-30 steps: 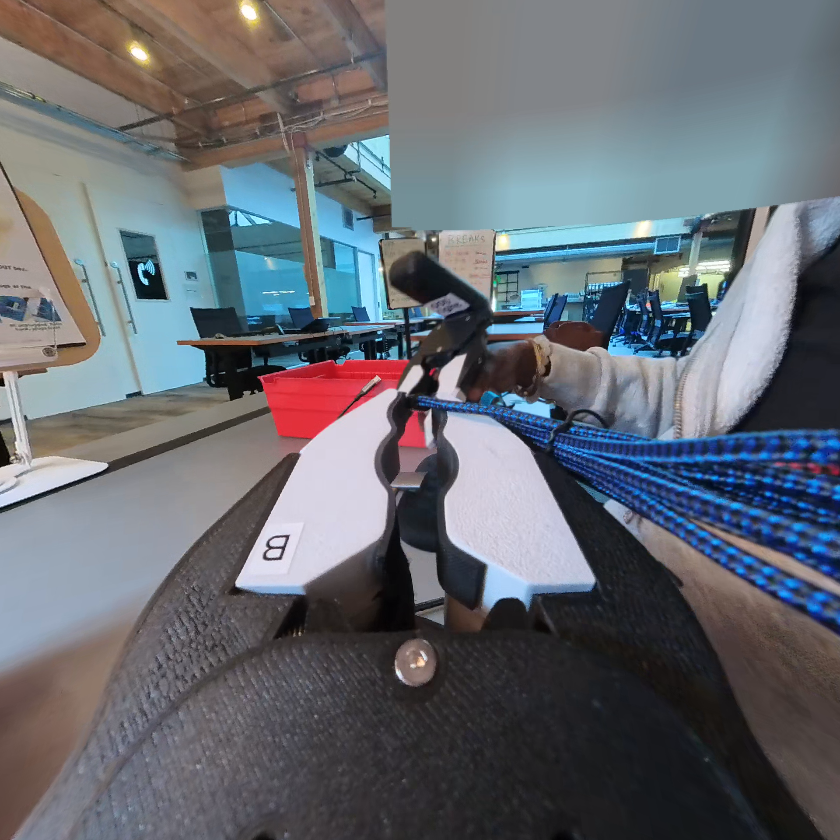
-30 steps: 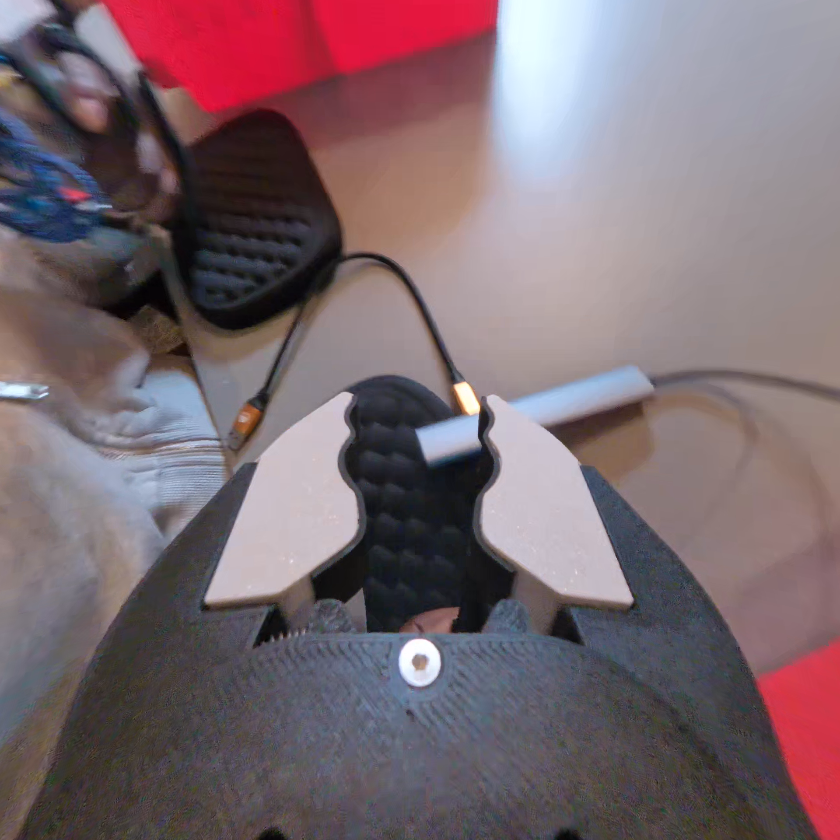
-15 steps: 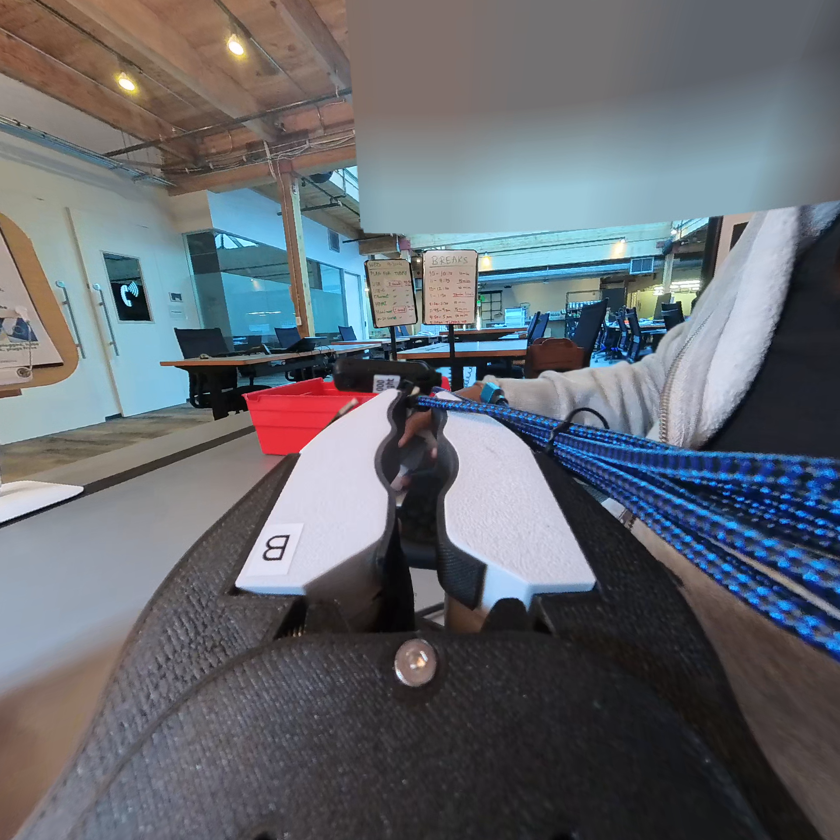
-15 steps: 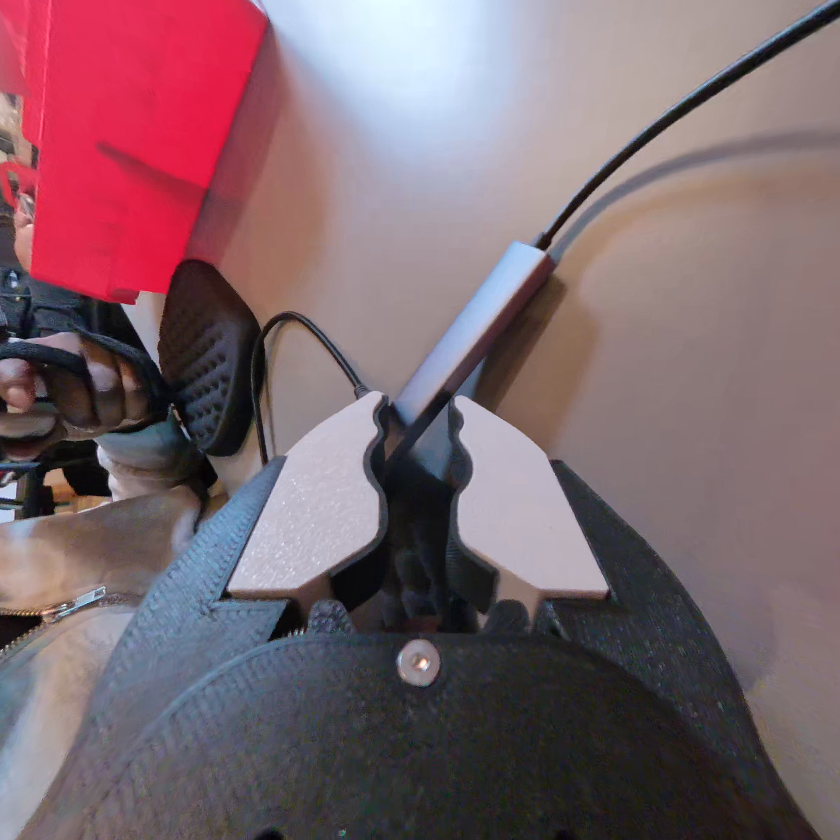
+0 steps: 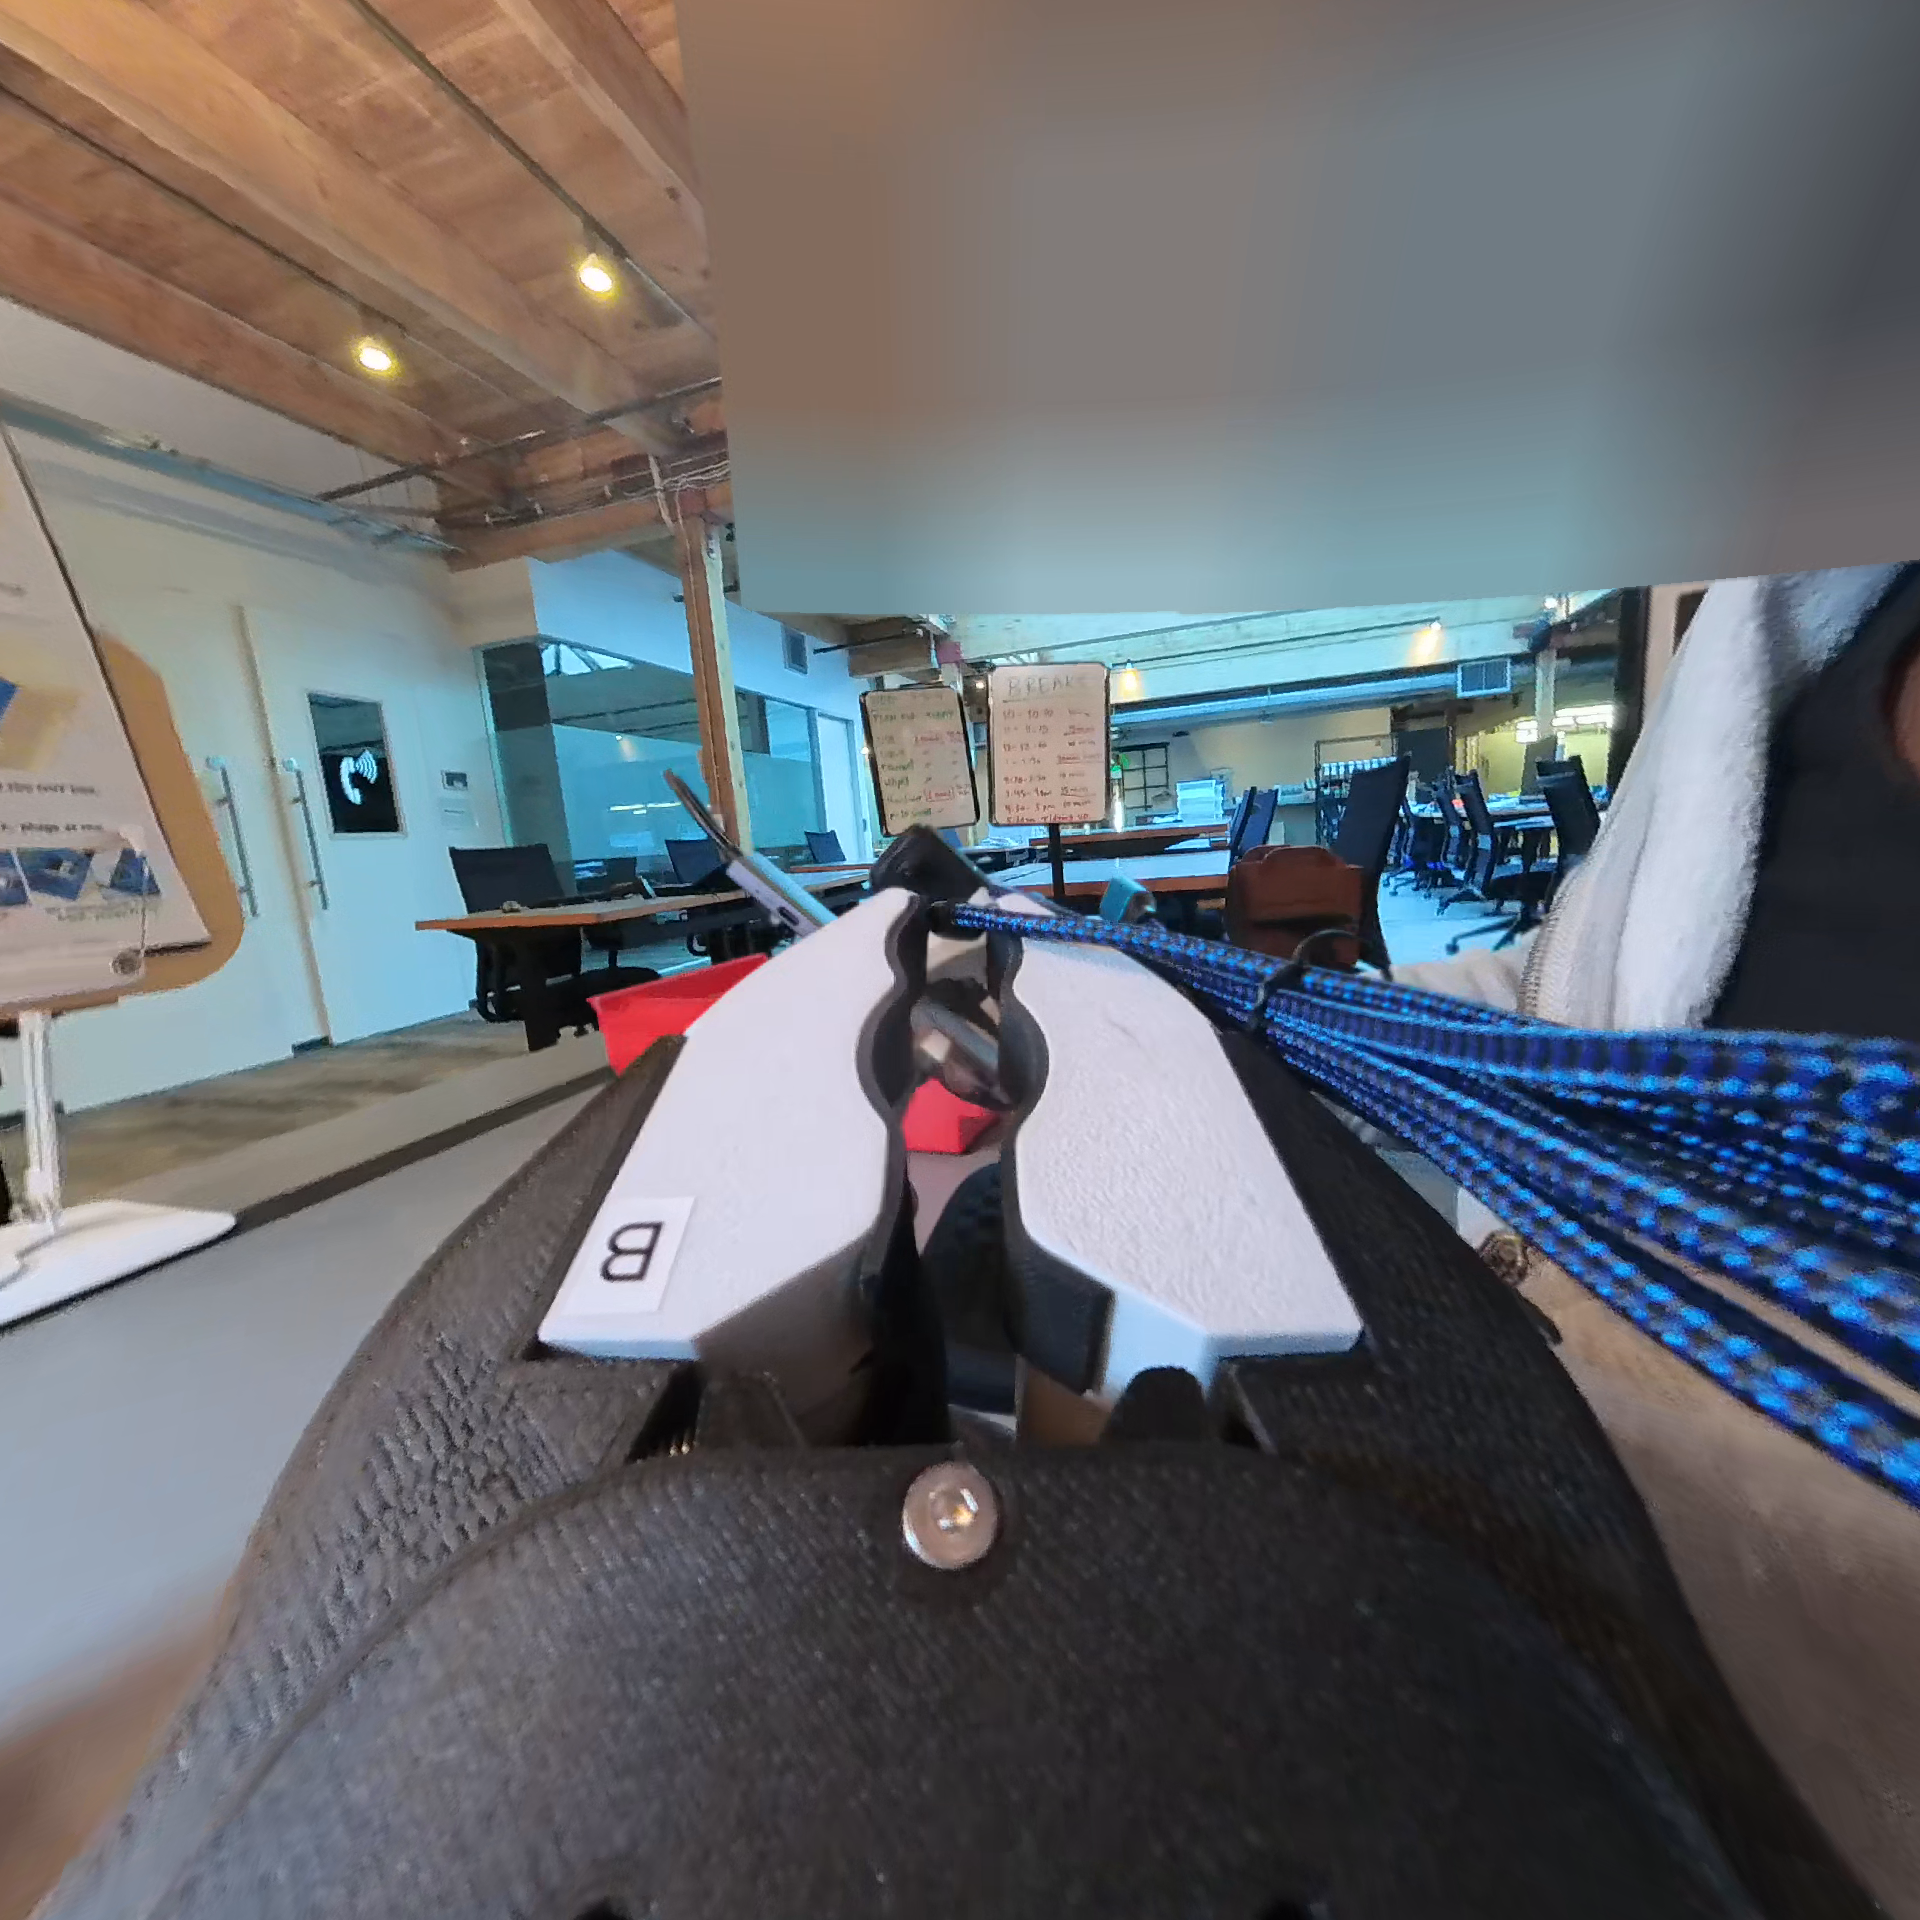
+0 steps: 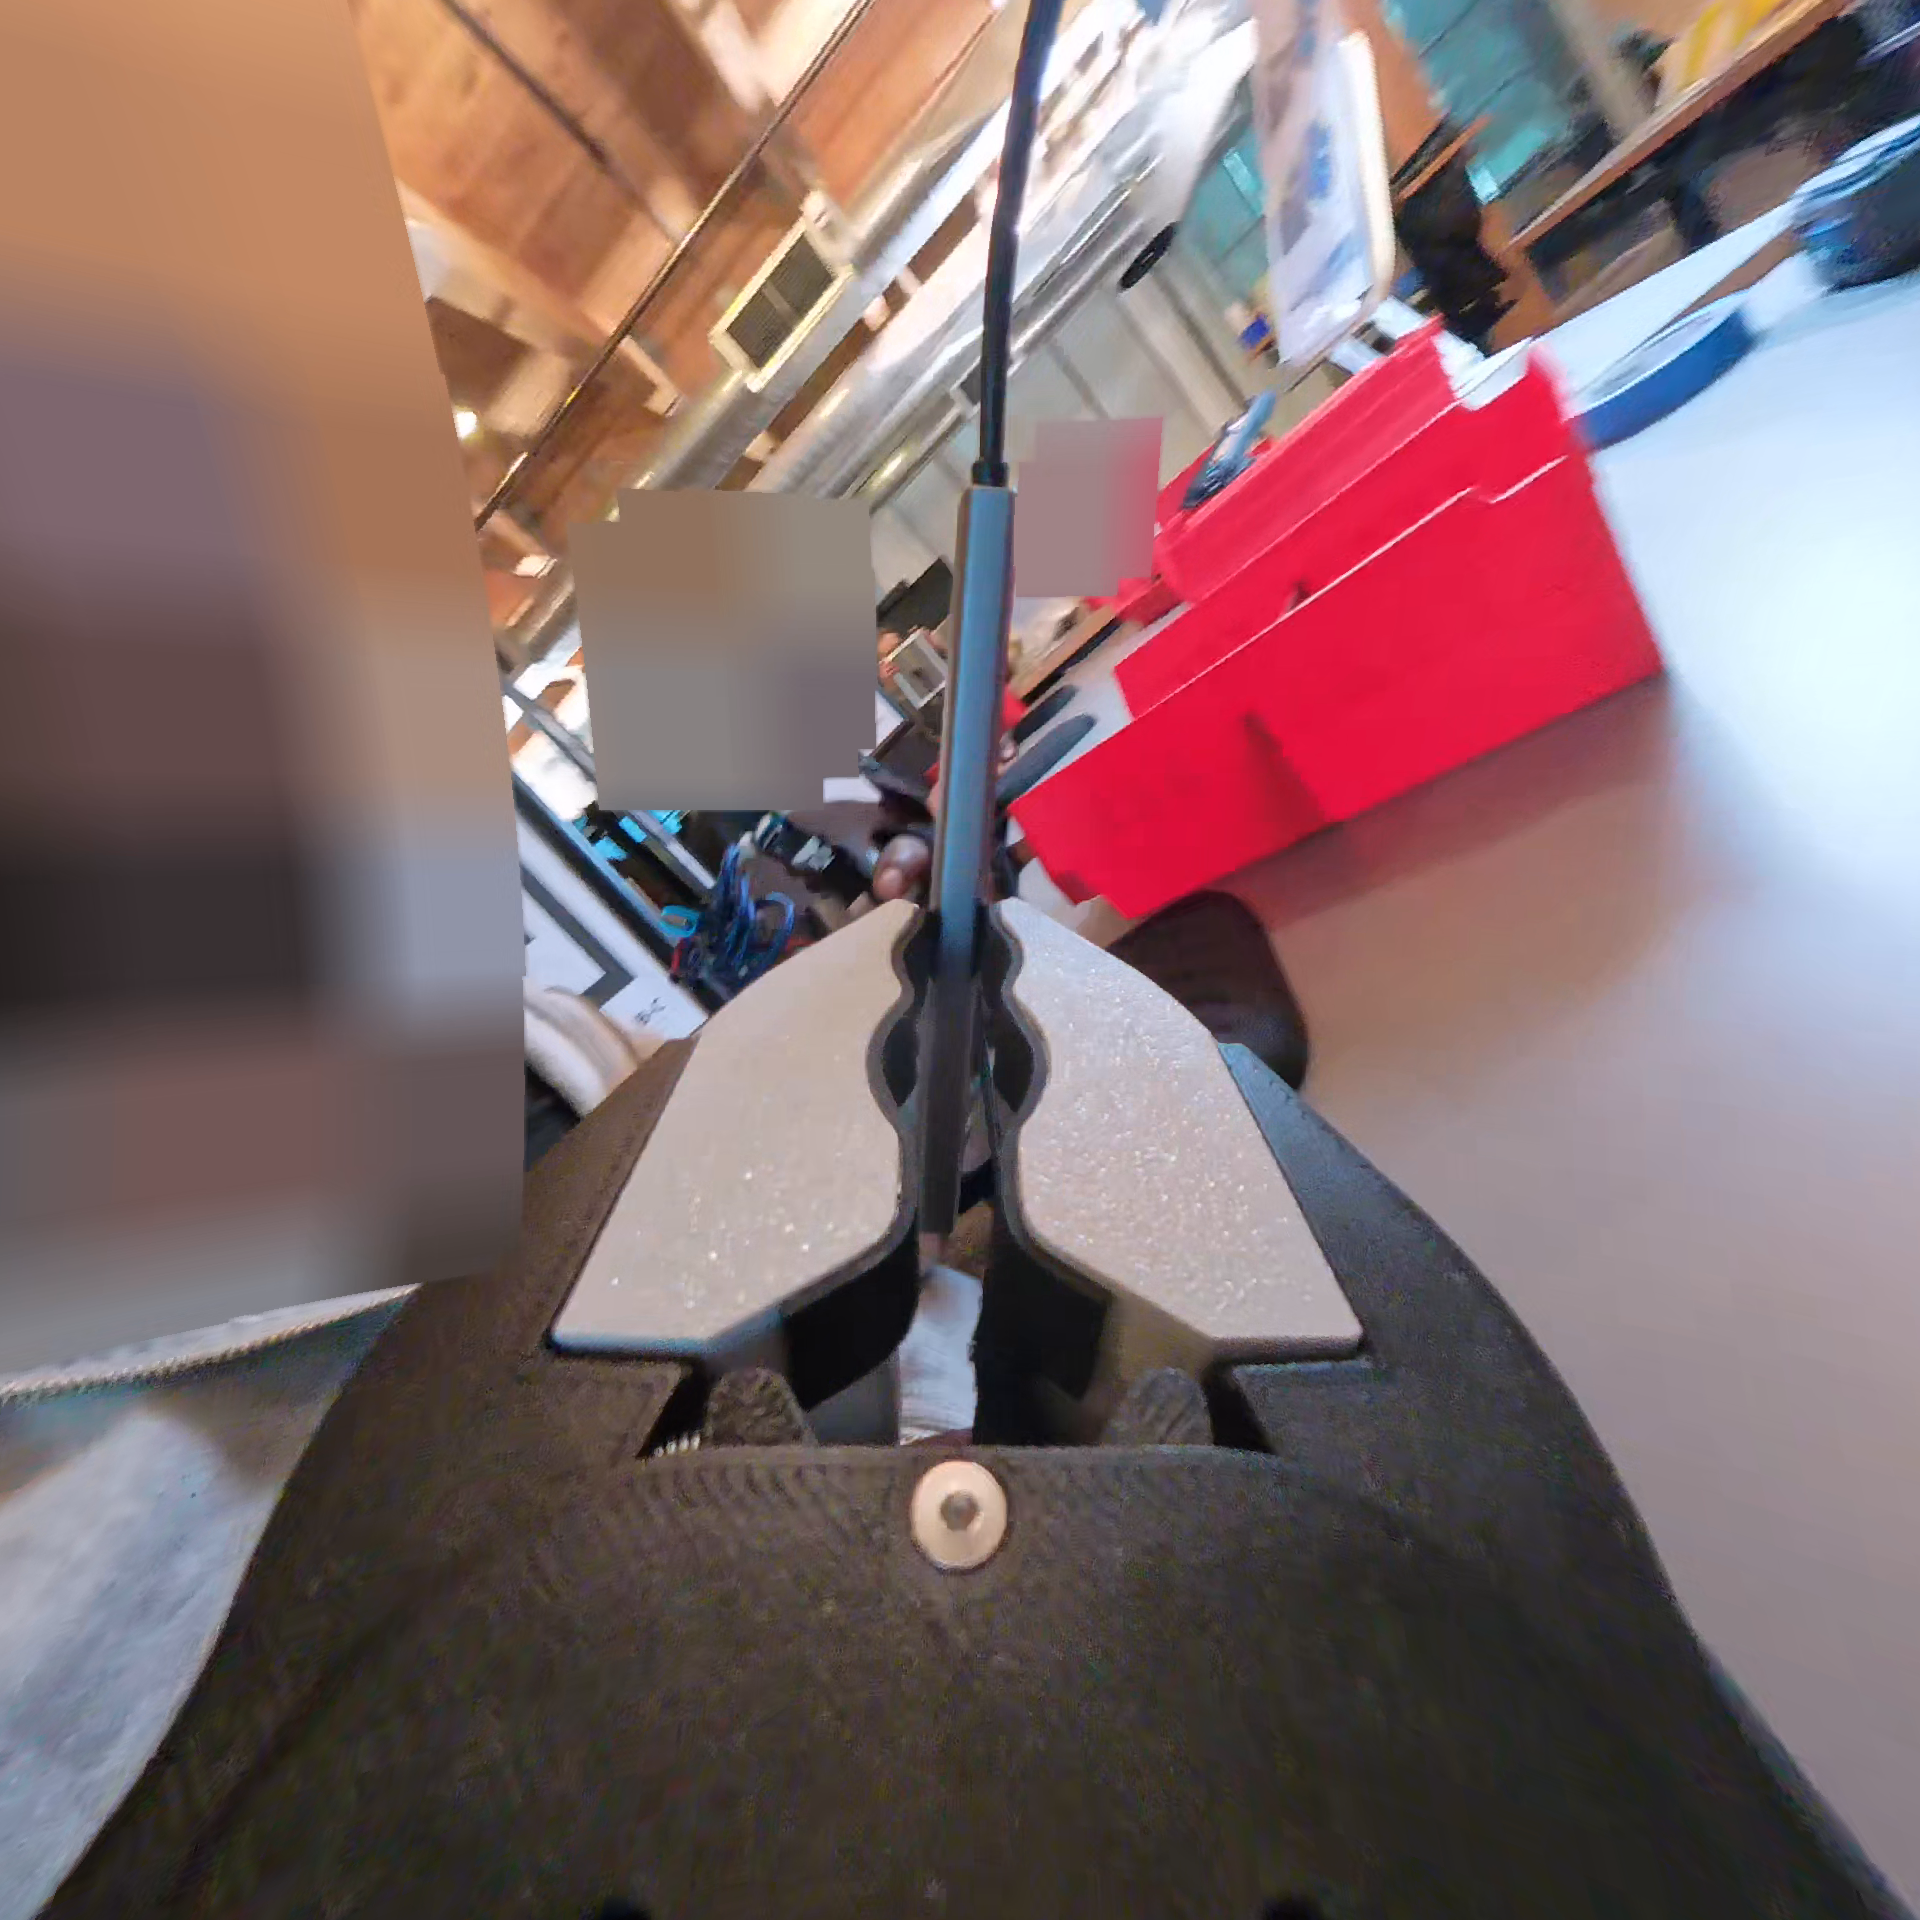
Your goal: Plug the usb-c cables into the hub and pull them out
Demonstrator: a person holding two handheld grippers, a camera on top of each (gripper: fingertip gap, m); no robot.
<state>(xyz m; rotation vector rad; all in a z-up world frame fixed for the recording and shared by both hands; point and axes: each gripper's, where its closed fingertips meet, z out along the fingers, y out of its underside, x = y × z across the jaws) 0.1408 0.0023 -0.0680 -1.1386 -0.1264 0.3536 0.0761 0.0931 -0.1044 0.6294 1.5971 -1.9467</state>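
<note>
Open-plan office behind us: our right gripper [image 6: 958, 925] clamps the hub [image 6: 966, 727] upright ahead of its fingers, likely exposing ports. Our left gripper [image 5: 956, 914] looks nearly closed; its contents are unclear.

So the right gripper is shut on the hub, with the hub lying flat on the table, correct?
Not quite. The right gripper is shut on the hub, but the hub is lifted off the table and pointing up, its black cord rising from its far end, as the right wrist view shows.

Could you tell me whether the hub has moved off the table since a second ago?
Yes. The hub, clamped in the right gripper, now points up, clear of the table it lay on.
</note>
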